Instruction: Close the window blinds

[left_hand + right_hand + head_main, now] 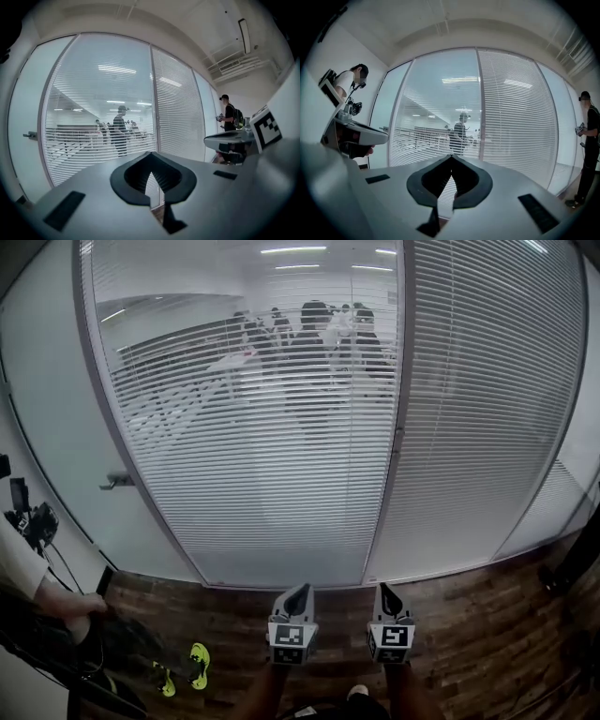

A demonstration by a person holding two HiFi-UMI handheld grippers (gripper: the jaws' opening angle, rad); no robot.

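Observation:
The window blinds fill the glass wall ahead. On the left pane (253, 427) the slats are tilted open, and people in the room behind show through. The right pane's slats (487, 399) look flat and opaque. A grey post (398, 442) with a small fitting divides the two panes. My left gripper (292, 599) and right gripper (389, 598) are side by side at the bottom, over the floor and short of the glass. In the left gripper view the left gripper (151, 154) has its tips together, empty. The right gripper (451, 157) is shut too, holding nothing.
A frosted door with a lever handle (117, 481) stands left of the blinds. A person in yellow-green shoes (197, 664) is at the lower left, and another person (588, 140) stands at the right by the wall. The floor is dark wood (487, 634).

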